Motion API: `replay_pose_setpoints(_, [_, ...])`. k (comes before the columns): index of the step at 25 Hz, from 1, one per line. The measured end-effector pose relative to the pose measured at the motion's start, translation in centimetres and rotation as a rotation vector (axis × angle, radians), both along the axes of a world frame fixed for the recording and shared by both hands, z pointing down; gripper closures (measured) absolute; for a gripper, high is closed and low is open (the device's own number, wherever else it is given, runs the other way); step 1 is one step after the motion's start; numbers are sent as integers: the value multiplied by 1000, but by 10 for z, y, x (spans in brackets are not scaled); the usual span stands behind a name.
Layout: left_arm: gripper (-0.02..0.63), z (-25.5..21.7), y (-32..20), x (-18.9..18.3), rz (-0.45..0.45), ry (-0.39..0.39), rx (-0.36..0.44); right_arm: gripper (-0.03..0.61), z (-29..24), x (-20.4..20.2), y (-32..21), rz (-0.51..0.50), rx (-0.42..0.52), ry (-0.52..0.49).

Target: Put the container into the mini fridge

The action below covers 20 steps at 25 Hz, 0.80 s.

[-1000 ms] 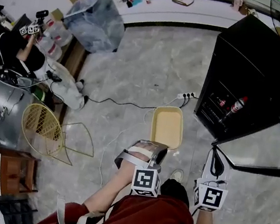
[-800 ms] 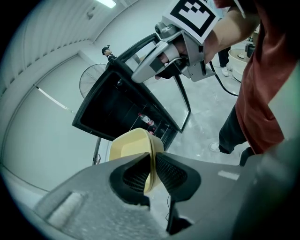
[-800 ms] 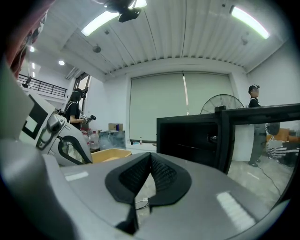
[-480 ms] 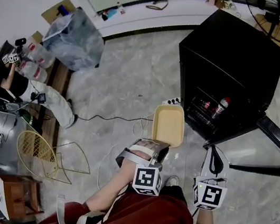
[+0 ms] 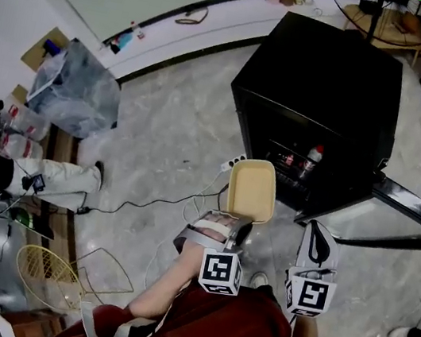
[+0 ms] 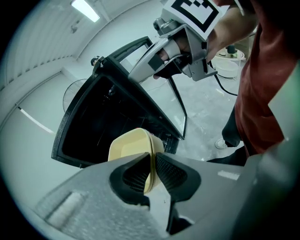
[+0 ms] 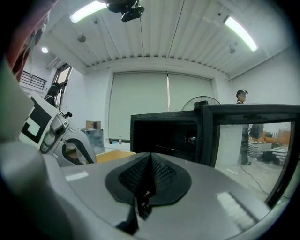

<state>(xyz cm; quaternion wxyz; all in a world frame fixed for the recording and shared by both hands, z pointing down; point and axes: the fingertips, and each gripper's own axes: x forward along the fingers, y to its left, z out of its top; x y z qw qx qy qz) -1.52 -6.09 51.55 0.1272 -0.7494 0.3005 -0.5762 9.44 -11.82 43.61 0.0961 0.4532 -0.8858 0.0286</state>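
Both grippers have neared the open mini fridge [image 5: 332,72]; left gripper [image 5: 235,223] pinches the near rim of the yellow container [image 5: 251,189], right gripper [image 5: 320,233] pressed together, empty

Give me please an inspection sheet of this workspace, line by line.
Surface: grey stone floor; no table seen.
Job's things: yellow container carried in front of the black mini fridge, whose door stands open; a bottle inside.
Clutter: plastic bag and wire basket on the floor.
Grippers: left gripper jaws shut on the container's rim; right gripper jaws together, holding nothing.
Cables: power strip near the fridge; black cable across the floor.
Surroundings: a person at the left edge.
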Motion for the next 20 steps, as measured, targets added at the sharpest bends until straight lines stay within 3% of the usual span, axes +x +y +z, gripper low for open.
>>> replay_pose_setpoints(6, [565, 6, -43, -17, 177, 0, 4, 577, -3, -14, -27, 144, 5, 22])
replay_pose_setpoints(20, [565, 22, -107, -30, 464, 32, -3, 577, -1, -31, -58, 425, -21, 92])
